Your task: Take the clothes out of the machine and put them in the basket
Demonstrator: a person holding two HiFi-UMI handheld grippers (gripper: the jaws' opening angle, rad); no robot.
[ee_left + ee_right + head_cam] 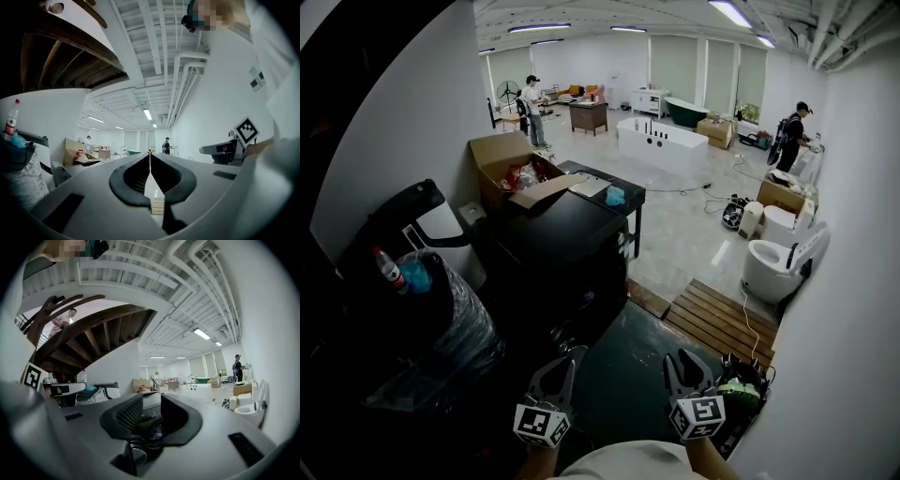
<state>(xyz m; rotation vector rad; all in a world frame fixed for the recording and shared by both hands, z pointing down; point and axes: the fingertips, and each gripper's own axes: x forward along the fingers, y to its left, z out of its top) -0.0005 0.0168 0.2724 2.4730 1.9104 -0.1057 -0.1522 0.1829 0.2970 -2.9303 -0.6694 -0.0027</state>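
Nothing looks done yet: the left gripper [571, 355] is pinched together, the right gripper [681, 359] a bit apart, both empty at the bottom, facing the dark machine [567, 248] in the middle, and no clothes show

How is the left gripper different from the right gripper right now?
The left gripper has its fingers pressed together; the right gripper has its fingers apart. The left gripper is nearer the bagged bin, the right gripper nearer the white wall. Both are empty.

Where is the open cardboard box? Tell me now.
In the head view, the open cardboard box sits left of centre against the white wall, just beyond the black machine.
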